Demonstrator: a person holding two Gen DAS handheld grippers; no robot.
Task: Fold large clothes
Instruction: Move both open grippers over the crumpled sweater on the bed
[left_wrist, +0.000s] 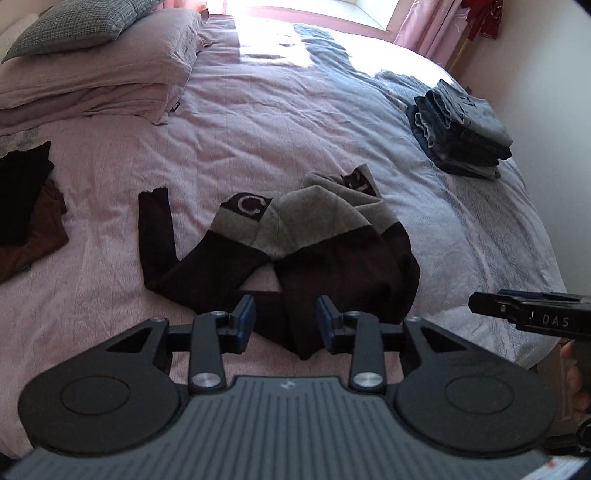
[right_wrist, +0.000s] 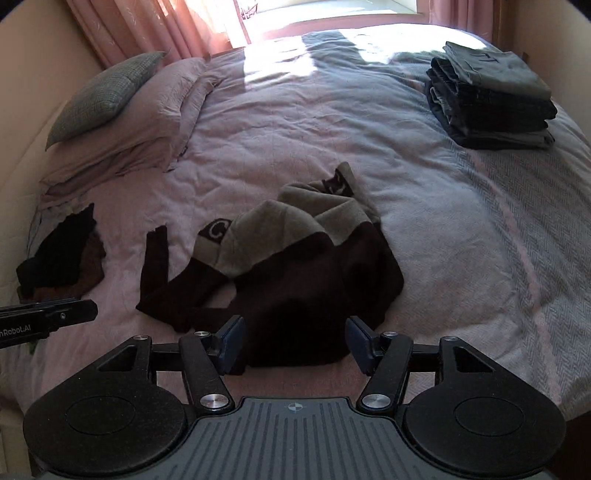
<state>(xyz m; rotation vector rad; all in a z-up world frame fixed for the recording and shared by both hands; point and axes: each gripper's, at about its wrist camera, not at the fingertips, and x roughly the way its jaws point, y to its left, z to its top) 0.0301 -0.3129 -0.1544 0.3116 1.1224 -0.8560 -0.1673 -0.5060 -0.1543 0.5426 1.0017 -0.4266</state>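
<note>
A dark brown and grey sweater with a "C" patch lies crumpled in the middle of the pink bedspread. One dark sleeve stretches out to its left. My left gripper is open just above the sweater's near dark edge, nothing between its blue pads. My right gripper is open too, wider, with the sweater's near hem lying between and below its fingers. Each gripper's tip shows in the other's view, the right one at the right edge and the left one at the left edge.
A stack of folded jeans sits at the bed's far right. Folded dark clothes lie at the left. Pillows are piled at the back left, near a window with pink curtains.
</note>
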